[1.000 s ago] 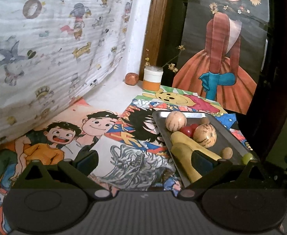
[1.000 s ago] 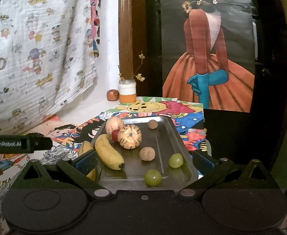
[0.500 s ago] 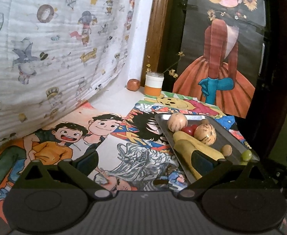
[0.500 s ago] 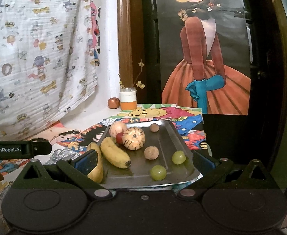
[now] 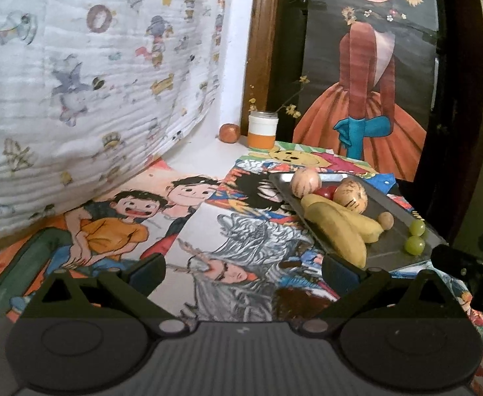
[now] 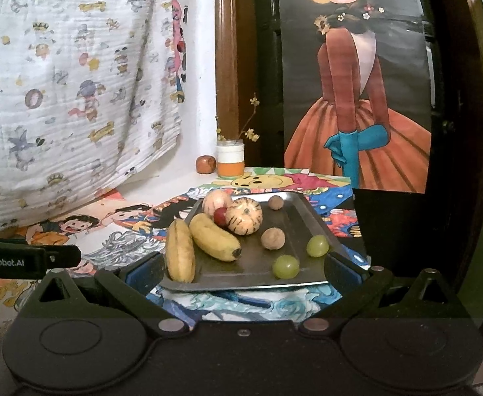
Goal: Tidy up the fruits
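Cartoon posters (image 5: 208, 231) covered the tabletop, and a printed white cloth (image 6: 69, 76) hung across the upper left of both views, with a poster of a girl in an orange dress (image 6: 360, 132) at the upper right. Right of centre in the left wrist view and at centre in the right wrist view lay a metal tray (image 6: 291, 227) holding the fruit: a banana (image 6: 213, 237), a starfruit (image 6: 179, 250) lying on the tray's left edge, a striped round fruit (image 6: 244, 216), a pale apple (image 6: 216, 199), a small red fruit (image 6: 221, 216) wedged between them, two walnuts (image 6: 273, 238) and two green grapes (image 6: 286, 266) near the front right corner. Behind the tray, at mid-frame, a white and orange jar (image 6: 230, 161) stood beside a small reddish fruit (image 6: 205, 164). The left gripper (image 5: 243, 272) was spread wide over the posters, grasping nothing. The right gripper (image 6: 243, 272) was likewise spread, its fingers (image 6: 144, 270) flanking the tray's near edge without visibly touching it.
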Tool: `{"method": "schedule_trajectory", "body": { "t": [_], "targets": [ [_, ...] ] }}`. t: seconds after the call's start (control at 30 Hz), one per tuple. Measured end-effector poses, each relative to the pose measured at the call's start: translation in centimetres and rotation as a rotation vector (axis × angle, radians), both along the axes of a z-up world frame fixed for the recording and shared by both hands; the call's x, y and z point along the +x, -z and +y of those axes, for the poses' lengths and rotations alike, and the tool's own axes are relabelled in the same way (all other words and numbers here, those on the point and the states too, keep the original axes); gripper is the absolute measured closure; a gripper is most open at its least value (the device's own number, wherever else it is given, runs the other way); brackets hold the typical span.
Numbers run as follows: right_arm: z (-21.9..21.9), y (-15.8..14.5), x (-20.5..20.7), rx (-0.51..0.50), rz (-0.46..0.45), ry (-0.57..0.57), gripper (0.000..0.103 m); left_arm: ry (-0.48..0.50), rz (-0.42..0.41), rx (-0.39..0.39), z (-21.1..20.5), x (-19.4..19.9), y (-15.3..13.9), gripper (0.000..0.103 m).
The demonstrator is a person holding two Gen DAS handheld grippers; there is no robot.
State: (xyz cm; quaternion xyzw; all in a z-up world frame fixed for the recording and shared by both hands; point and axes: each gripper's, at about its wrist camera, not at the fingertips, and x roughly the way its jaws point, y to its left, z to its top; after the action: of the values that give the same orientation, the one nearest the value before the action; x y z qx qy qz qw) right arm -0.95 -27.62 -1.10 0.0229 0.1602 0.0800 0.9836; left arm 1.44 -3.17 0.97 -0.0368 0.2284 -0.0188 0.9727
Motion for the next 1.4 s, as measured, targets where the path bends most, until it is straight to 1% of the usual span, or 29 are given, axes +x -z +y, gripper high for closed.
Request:
{"method": "schedule_trajectory", "body": {
  "t": [0.3,1.0,1.4],
  "targets": [
    [1.04,0.57,-0.32,-0.023,0.021,-0.029,0.001,-0.005,0.012,0.003,0.30,-0.62,0.14,0.000],
    [0.97,0.94,-0.13,-0.014,0.039,-0.020,0.001,-0.009,0.040,-0.002,0.38,-0.31,0.55,0.000],
    [0.99,0.96,-0.19,-0.015,0.039,-0.020,0.001,-0.009,0.040,-0.001,0.38,-0.36,0.53,0.000]
  ]
}}
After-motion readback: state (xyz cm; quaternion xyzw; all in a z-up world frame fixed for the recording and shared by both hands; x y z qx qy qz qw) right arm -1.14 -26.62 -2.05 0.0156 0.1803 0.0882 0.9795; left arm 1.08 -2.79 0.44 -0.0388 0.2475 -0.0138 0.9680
